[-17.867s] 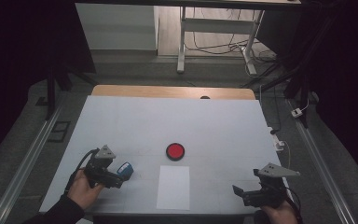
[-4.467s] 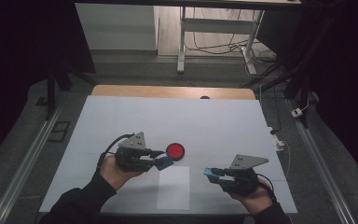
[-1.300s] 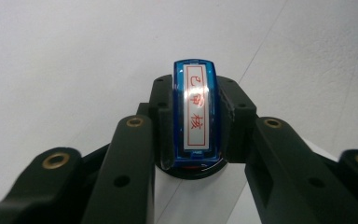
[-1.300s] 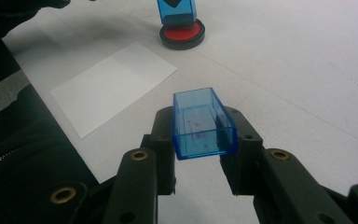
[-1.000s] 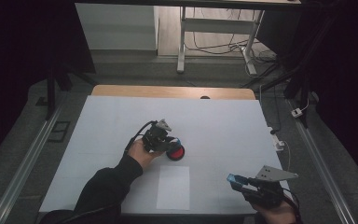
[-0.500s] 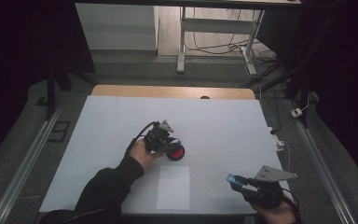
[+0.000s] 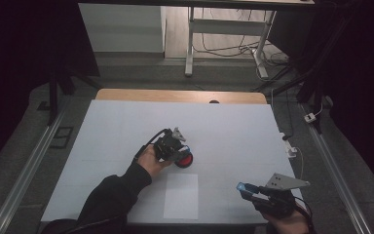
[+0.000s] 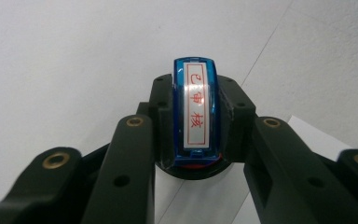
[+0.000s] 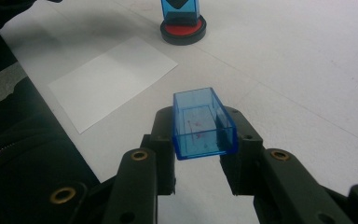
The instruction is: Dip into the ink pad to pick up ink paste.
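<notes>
At frame centre our left gripper (image 7: 181, 150) is clamped on the blue stamp (image 8: 195, 112), pressing it onto the red ink pad (image 7: 185, 160), while our right gripper (image 7: 246, 189), lower right, pinches the removed blue cap (image 9: 201, 123). We judge inking underway; stamping the white paper (image 7: 181, 196) just below and recapping remain. The counter (image 7: 233, 126) lies open all around, edges well apart.

Blue stamp (image 8: 194, 112), white label on top: red characters 已审核 inside red frame, read top to bottom. No other readable text.
</notes>
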A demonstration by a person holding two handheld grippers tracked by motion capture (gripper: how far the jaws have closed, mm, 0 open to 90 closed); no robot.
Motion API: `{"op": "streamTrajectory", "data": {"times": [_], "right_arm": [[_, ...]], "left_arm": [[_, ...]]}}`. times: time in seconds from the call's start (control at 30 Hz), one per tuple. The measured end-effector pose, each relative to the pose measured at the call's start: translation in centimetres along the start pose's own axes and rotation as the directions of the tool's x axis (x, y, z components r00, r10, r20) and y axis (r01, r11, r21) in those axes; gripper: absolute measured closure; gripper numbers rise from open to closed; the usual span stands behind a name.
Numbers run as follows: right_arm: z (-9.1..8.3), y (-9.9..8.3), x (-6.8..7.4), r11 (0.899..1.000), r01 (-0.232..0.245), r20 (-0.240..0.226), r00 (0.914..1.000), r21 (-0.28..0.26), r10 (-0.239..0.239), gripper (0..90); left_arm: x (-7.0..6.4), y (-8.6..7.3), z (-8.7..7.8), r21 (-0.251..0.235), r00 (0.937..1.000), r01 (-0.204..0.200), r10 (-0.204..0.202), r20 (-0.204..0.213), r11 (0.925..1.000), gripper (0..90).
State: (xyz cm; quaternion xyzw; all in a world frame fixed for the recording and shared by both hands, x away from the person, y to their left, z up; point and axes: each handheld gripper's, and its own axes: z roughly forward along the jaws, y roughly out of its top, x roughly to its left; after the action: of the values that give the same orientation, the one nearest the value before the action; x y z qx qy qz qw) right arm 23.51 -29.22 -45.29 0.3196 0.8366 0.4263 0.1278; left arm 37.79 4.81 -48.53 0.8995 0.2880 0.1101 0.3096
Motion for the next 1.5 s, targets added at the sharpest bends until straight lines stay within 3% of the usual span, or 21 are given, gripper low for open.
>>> {"op": "streamTrajectory", "data": {"times": [0.17,0.47,0.6,0.8,0.97,1.17,1.5], "right_arm": [[0.0,0.0,0.0,1.000,0.002,0.000,1.0000,0.002,-0.002,68.0],[0.0,0.0,0.0,1.000,0.001,0.000,1.0000,0.003,-0.001,68.0],[0.0,0.0,0.0,1.000,0.001,0.002,1.0000,0.002,-0.001,68.0],[-0.1,-0.1,0.0,1.000,-0.001,0.004,1.0000,0.005,0.001,68.0],[-0.1,-0.1,0.0,1.000,-0.004,0.000,1.0000,-0.002,0.004,68.0],[-0.2,-0.1,0.0,1.000,-0.005,0.000,1.0000,-0.002,0.005,67.9],[-0.1,-0.1,0.0,1.000,-0.004,0.000,1.0000,0.000,0.004,67.9]], "left_arm": [[0.1,0.2,0.0,0.011,1.0000,0.006,-0.006,0.004,0.9999,70.7],[1.5,-0.4,0.0,-0.019,0.9936,0.077,-0.075,0.085,0.9969,70.6],[1.3,-0.4,0.0,-0.022,0.9964,0.049,-0.048,0.070,0.9985,70.6],[1.4,-0.4,-0.1,-0.030,0.9959,0.051,-0.049,0.076,0.9982,70.5],[1.7,-0.3,-0.5,-0.058,0.9909,0.079,-0.072,0.114,0.9952,70.4],[1.3,0.2,-1.5,-0.074,0.9937,0.054,-0.046,0.103,0.9958,70.3],[0.6,0.2,-0.7,-0.026,0.9961,0.011,-0.009,0.088,0.9996,70.3]]}}
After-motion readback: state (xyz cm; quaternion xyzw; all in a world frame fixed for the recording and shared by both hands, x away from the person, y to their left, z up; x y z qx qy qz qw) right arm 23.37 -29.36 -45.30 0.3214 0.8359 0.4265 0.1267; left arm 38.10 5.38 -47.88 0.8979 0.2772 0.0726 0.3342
